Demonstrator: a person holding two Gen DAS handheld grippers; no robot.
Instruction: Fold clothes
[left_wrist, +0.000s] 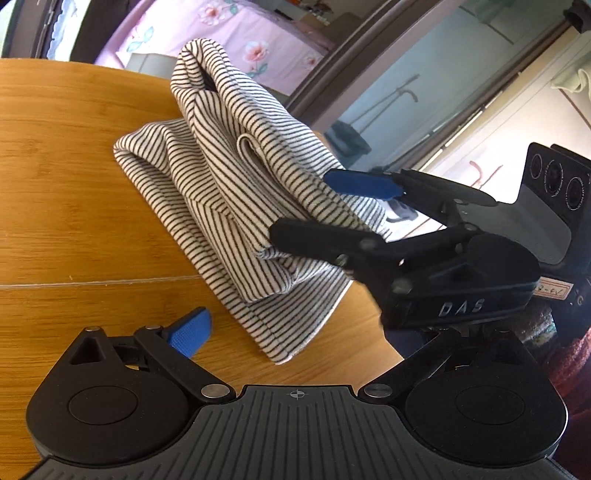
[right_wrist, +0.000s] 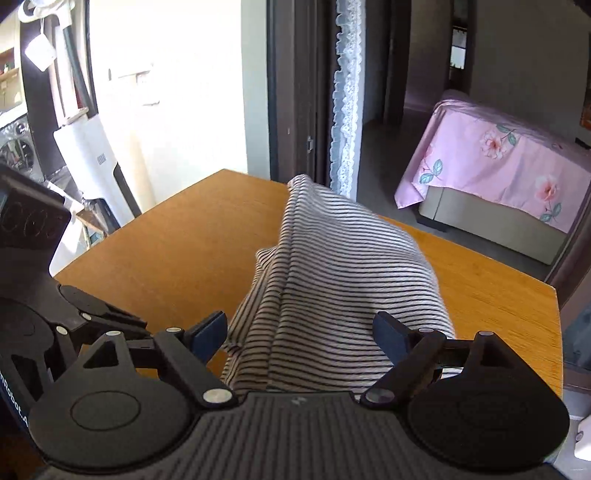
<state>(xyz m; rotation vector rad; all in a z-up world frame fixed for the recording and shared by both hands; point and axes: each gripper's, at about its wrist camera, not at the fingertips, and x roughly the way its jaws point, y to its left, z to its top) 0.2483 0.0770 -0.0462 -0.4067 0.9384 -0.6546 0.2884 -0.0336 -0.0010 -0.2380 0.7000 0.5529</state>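
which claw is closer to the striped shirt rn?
Right. The right claw straddles the striped shirt, fingers wide, fabric between them. The left claw is beside it over the table, not touching.

only thing i can read is "DAS" on my right gripper body, around 4 o'clock.

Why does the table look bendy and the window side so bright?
Left wrist view: the fisheye lens curves the table edge, and the right gripper looks slightly blurred. Right wrist view: daylight washes out the wall, while the striped shirt stays clear.
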